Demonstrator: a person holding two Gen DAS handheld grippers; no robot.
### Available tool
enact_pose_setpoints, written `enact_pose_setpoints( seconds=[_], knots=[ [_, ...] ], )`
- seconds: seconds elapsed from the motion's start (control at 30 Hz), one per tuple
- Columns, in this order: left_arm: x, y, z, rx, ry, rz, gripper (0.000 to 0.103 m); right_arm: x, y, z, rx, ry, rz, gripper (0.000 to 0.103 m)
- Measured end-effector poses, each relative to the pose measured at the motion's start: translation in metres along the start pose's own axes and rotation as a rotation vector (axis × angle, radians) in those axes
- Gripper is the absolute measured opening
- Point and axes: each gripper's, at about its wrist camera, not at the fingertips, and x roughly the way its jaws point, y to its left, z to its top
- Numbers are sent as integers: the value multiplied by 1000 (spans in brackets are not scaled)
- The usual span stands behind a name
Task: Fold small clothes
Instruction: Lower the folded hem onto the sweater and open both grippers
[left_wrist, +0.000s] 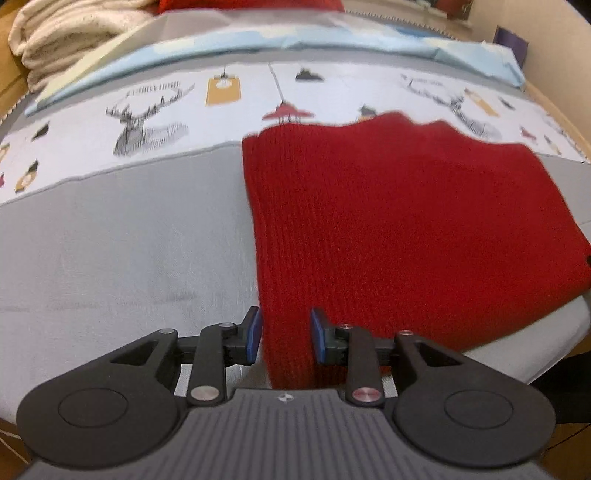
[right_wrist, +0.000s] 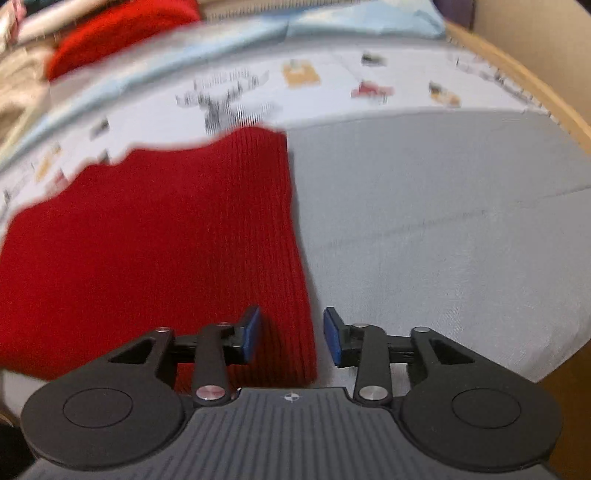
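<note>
A red knitted garment (left_wrist: 388, 221) lies flat on the grey bed sheet (left_wrist: 129, 251). My left gripper (left_wrist: 286, 336) is open at its near left corner, with the blue pads on either side of the ribbed left edge. In the right wrist view the same red garment (right_wrist: 166, 240) fills the left half. My right gripper (right_wrist: 291, 338) is open at its near right corner, with the ribbed right edge between the pads. Neither gripper is closed on the fabric.
A printed cover with deer and lamp motifs (left_wrist: 147, 122) lies beyond the garment, with a light blue sheet (left_wrist: 332, 40) behind it. A cream blanket pile (left_wrist: 66, 37) sits at the far left. Another red cloth (right_wrist: 118, 33) lies at the back. A wooden bed frame (right_wrist: 535, 96) runs along the right.
</note>
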Motion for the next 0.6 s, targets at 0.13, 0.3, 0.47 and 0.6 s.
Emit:
enact_pose_setpoints(
  seconds=[0.13, 0.3, 0.47, 0.6],
  knots=[
    [7, 4, -1, -10, 26, -1, 32, 11, 3, 5, -3, 23, -25, 56],
    [7, 3, -1, -4, 23, 2, 32, 7, 6, 3, -17, 15, -34, 56],
    [-3, 4, 1, -41, -15, -18, 32, -1, 8, 0, -34, -2, -47, 56],
    [-9, 1, 2, -50, -44, -41, 34, -7, 9, 0, -31, -21, -60, 56]
  ],
)
